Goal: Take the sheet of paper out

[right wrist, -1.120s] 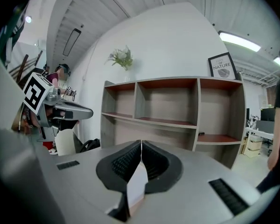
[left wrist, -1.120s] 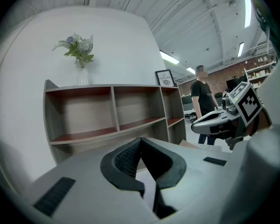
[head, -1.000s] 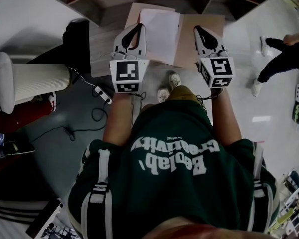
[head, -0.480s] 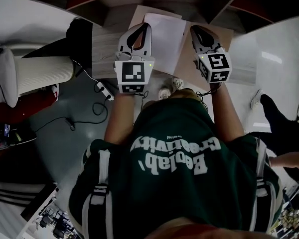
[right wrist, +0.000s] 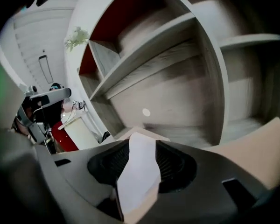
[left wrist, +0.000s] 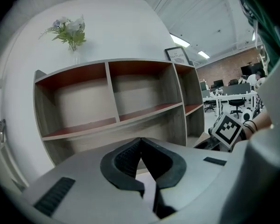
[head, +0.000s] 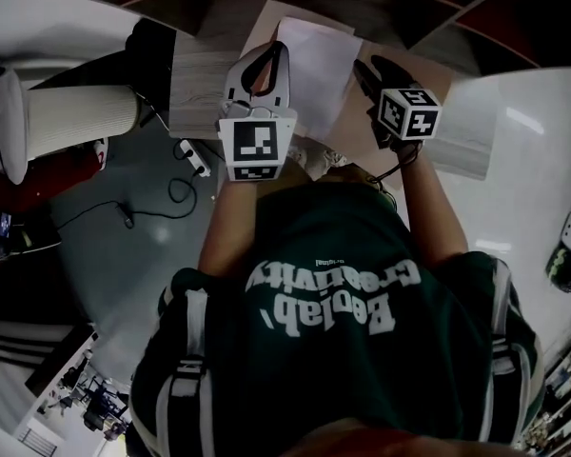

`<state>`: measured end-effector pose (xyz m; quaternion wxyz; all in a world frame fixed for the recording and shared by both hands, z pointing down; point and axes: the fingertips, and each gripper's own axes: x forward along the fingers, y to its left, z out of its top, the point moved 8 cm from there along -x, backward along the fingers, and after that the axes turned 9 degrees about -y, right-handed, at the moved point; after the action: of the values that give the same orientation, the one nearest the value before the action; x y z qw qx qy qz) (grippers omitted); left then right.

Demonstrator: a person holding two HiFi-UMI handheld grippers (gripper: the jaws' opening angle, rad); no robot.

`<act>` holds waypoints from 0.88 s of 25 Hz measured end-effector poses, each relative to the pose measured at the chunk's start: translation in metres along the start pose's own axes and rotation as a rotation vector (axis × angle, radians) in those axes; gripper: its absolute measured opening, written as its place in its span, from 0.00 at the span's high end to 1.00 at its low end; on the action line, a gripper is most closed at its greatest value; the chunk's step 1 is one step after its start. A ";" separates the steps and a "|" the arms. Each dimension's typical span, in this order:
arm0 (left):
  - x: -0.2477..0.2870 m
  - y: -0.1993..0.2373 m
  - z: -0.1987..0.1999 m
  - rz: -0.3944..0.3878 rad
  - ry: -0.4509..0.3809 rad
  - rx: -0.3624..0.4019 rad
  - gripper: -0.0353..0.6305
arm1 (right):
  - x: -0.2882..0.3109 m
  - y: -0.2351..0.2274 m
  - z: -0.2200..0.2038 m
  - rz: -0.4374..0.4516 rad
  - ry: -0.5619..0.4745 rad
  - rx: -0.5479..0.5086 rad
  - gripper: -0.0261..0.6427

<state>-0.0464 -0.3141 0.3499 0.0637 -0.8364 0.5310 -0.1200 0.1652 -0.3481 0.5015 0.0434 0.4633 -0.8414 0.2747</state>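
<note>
A white sheet of paper (head: 316,60) lies on a brown folder (head: 350,127) on the wooden desk (head: 195,93), in front of an empty shelf unit (left wrist: 116,120). My left gripper (head: 282,46) is at the sheet's left edge. In the left gripper view its tips (left wrist: 141,140) touch, and nothing shows between them. My right gripper (head: 364,65) is at the sheet's right side, rolled, and its jaws are opening. In the right gripper view the sheet (right wrist: 137,171) runs loosely between the parted jaws (right wrist: 142,141), over the brown folder (right wrist: 266,143).
The shelf compartments (right wrist: 177,55) rise close behind the desk. A vase of flowers (left wrist: 70,31) and a picture frame (left wrist: 177,55) stand on top of the unit. A white cylinder (head: 76,122) and a power strip with cables (head: 195,160) sit at the left.
My right gripper has dropped toward the desk, rolled over and opened its jaws around the sheet. My left gripper has shifted a little along the sheet's left edge and stays shut.
</note>
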 end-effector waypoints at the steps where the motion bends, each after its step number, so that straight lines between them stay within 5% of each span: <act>1: -0.001 0.000 -0.002 0.000 0.005 -0.003 0.92 | 0.003 -0.003 -0.006 -0.004 0.014 0.033 0.70; 22: -0.019 0.031 -0.032 0.000 0.091 -0.013 0.92 | 0.071 -0.061 -0.092 -0.126 0.188 0.456 0.66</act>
<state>-0.0893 -0.3094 0.3707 0.0341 -0.8304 0.5342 -0.1546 0.1573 -0.3811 0.6278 0.0328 0.4851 -0.7196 0.4958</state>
